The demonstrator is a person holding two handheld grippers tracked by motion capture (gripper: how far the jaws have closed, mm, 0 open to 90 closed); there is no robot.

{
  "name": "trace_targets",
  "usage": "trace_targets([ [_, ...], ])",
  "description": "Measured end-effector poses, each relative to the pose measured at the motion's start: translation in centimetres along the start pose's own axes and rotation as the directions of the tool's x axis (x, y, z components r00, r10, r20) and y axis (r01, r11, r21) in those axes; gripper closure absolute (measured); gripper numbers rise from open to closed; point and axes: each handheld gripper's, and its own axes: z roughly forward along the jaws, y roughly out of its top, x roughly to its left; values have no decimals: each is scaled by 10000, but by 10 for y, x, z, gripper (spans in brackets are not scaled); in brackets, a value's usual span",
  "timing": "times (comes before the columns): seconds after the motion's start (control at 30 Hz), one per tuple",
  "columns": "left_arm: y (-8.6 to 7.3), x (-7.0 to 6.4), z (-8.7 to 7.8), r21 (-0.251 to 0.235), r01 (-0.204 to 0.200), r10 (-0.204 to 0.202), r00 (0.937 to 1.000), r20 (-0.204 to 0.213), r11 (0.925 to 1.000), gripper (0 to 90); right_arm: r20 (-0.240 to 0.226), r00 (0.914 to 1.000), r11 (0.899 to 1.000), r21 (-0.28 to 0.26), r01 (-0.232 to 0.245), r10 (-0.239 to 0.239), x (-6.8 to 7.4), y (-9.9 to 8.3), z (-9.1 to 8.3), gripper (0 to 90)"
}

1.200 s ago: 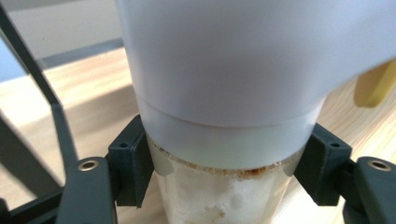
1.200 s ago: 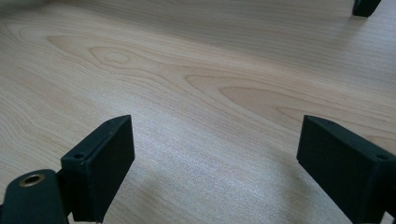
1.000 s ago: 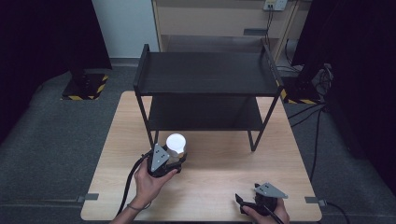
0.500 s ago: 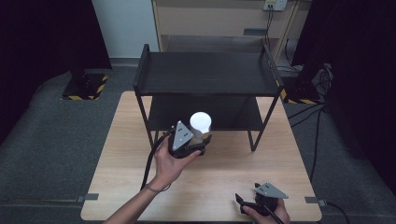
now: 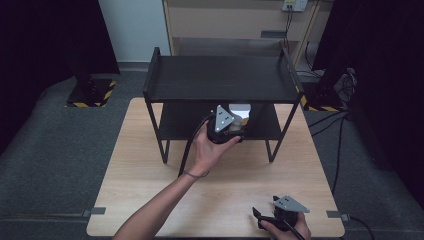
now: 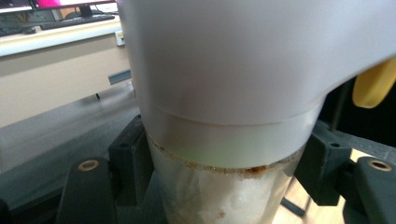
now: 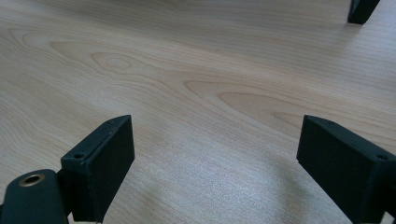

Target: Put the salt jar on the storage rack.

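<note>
My left gripper [image 5: 231, 126] has its jaws pinching a white cup [image 6: 219, 93] with a clear bottom part, and I hold it up at the front of the black shelf rack [image 5: 220, 80], between the top shelf and the low shelf. My right gripper [image 7: 219, 172] sits low over the wooden worktop [image 5: 150, 165] at the near right, well apart from the cup, and its jaws are spread wide with nothing between them.
</note>
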Motion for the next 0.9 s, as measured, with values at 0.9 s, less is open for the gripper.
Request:
trace_targets([
  [0.9, -27, -7, 27, -860, 610, -637, 9975, -296, 9944, 298, -60, 10000, 10000, 28, 33, -32, -2, 0, 1, 116],
])
